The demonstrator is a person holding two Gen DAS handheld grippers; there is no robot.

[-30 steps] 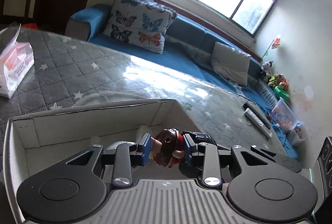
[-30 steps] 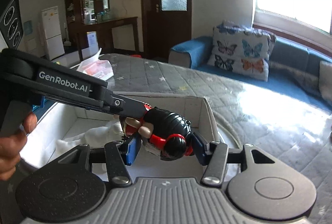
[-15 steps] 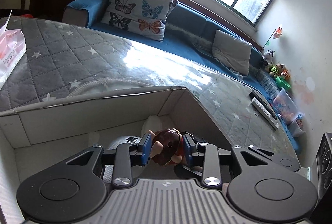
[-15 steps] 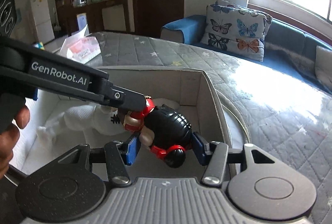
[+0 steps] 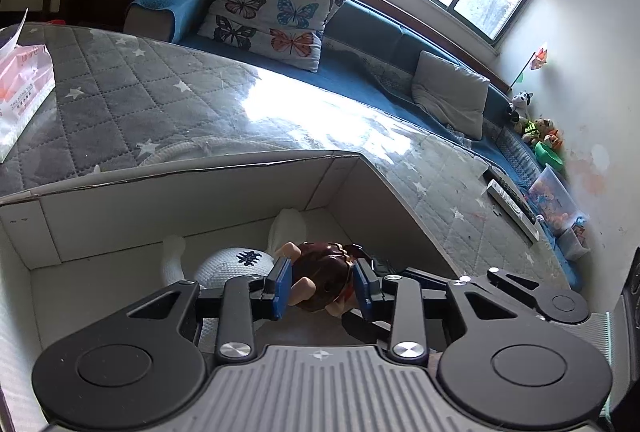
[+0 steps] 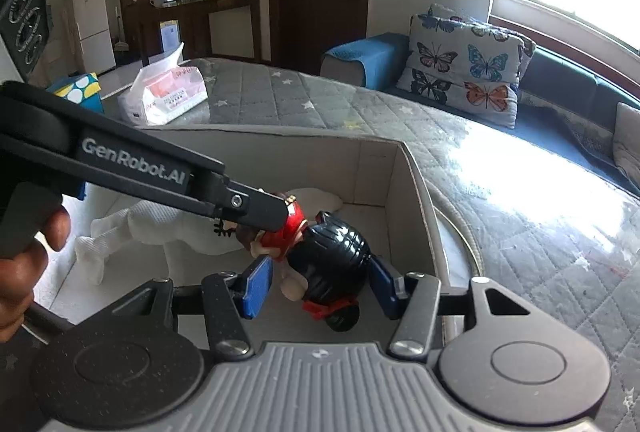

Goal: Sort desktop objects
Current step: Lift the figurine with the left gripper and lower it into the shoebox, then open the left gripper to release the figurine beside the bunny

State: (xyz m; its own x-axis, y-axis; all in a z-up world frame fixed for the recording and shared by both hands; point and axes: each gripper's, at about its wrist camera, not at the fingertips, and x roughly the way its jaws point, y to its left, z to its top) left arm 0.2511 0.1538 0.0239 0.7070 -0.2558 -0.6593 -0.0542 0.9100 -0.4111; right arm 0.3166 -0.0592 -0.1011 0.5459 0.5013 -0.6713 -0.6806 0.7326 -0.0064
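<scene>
Left wrist | toy figure [image 5: 320, 282] between left claw [image 5: 322, 286] pads | over box [image 5: 180, 207]

Left gripper [image 5: 320, 286] pitches down, blue pads closed on a brown toy [image 5: 322, 280], jaws just eased wider. Right gripper [image 6: 320, 286] pitches down, pads hugging a black toy [image 6: 330, 264]. A hand [image 6: 24, 264] at 9 o'clock grips the left gripper's handle.

Black linkage grippers, blue-padded fingers [image 5: 282, 286], silver screws, ribbed grey base, white "GenRobot.AI" lettering.
</scene>
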